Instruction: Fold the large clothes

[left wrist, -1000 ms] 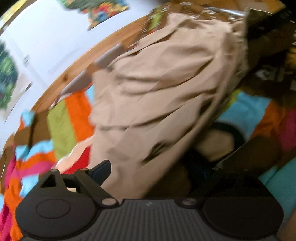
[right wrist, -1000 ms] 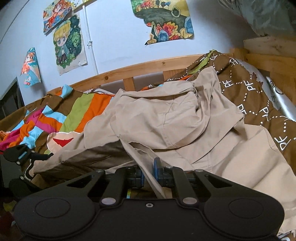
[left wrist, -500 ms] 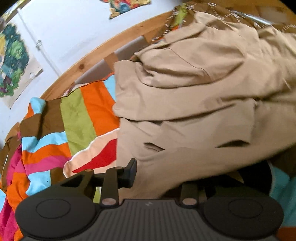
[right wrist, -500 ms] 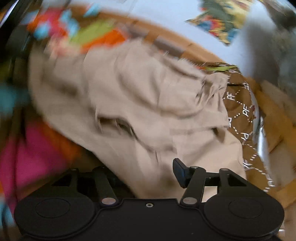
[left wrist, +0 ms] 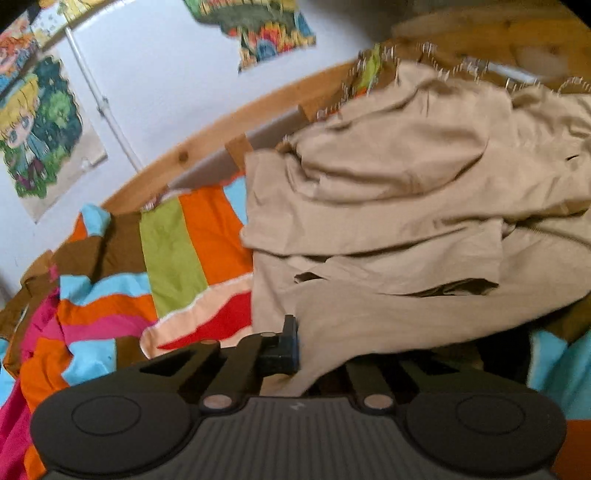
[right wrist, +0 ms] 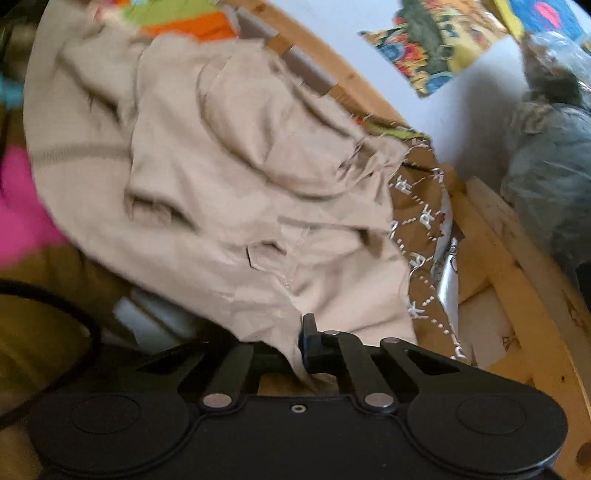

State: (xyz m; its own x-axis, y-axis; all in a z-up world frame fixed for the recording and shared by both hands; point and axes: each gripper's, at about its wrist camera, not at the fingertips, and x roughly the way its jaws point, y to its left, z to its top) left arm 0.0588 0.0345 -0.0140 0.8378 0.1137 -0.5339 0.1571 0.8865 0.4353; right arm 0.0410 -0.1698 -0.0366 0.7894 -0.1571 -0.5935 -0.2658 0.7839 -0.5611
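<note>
**Beige garment bunched on the bed, an edge in each of your grippers**

The beige garment [left wrist: 388,206] lies crumpled in overlapping folds on the striped bedspread [left wrist: 177,258], heaped toward the wooden bed rail [left wrist: 207,147] at the far side. Its near edge runs down into both of your tools. In the left wrist view, your left gripper [left wrist: 317,354] has cloth draped between its fingers; one finger pad [left wrist: 286,347] presses against the fabric, while the opposite finger is buried under it, so the jaws look closed on the garment. In the right wrist view, your right gripper [right wrist: 295,350] pinches a narrow tongue of the same fabric; the visible pad [right wrist: 310,339] sits tight against the cloth and the other finger is hidden behind it.

To the right of the garment a brown patterned cloth [right wrist: 421,221] lies partly under it, next to a pale wooden frame [right wrist: 517,258]. The bedspread shows bands of orange, green, pink, blue and brown to the left. Above the rail the white wall [left wrist: 147,74] carries a cartoon poster [left wrist: 40,125] and a second colourful poster [left wrist: 266,33]. Both views are somewhat motion-blurred.
</note>
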